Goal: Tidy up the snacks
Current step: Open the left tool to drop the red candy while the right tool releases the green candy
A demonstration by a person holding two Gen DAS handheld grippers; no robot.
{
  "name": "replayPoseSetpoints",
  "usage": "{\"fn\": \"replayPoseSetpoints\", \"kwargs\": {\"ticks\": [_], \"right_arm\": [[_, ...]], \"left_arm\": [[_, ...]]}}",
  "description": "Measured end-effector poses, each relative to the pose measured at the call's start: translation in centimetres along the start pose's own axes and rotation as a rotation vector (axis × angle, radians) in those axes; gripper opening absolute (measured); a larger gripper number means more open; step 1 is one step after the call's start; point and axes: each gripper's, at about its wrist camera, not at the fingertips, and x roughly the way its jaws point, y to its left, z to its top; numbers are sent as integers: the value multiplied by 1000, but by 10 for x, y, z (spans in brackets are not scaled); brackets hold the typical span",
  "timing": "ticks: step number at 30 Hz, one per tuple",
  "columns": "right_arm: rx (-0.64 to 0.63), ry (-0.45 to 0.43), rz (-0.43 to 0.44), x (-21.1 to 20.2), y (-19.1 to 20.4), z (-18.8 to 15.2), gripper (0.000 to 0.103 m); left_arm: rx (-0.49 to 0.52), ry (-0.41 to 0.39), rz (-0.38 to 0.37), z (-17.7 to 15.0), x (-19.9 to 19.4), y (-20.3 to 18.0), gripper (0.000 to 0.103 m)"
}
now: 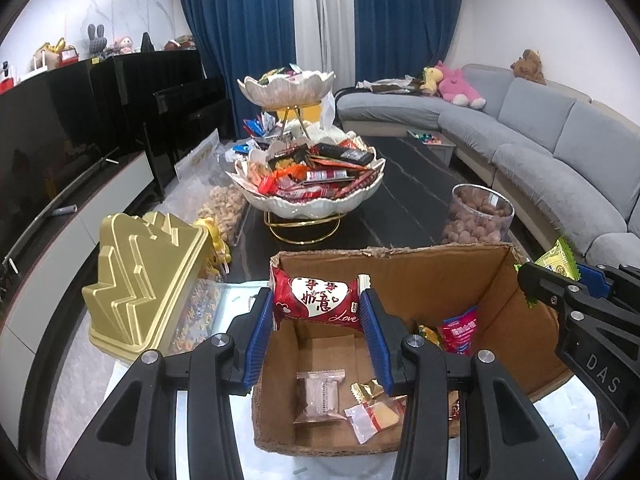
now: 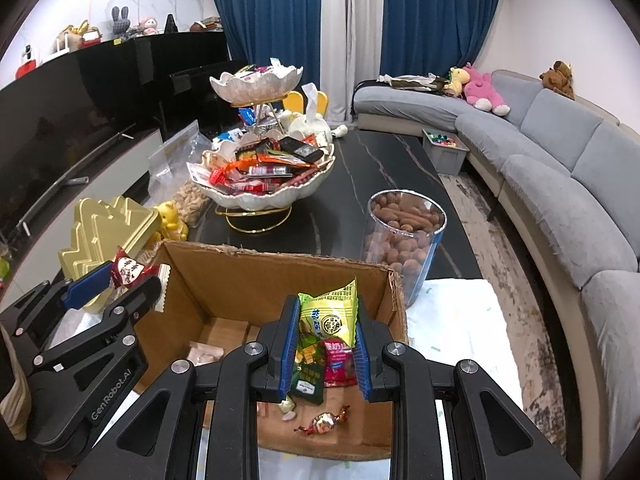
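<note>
Cardboard box point(image 1: 400, 280) sits on the table before you, with two grippers above it — your left gripper point(image 1: 318, 312) has its jaws pinching one red heart-print packet point(image 1: 316, 298), your right gripper point(image 2: 328, 334) pinching one green packet point(image 2: 330, 316). Below, one pink sachet point(image 1: 320, 394), one gold-wrapped candy point(image 2: 324, 424), one red pouch point(image 1: 460, 330).

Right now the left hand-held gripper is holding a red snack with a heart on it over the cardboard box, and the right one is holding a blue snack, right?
Nearly. The right hand-held gripper holds a green snack packet, not a blue one; the right wrist view shows it. The left hand-held gripper does hold the red heart snack over the cardboard box.
</note>
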Motion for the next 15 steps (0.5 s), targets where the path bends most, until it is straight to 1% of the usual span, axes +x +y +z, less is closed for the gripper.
{"fn": "replayPoseSetpoints", "kwargs": {"ticks": [15], "right_arm": [[3, 69, 6, 23, -2, -3, 26]], "left_arm": [[9, 50, -9, -3, 18, -3, 44]]}}
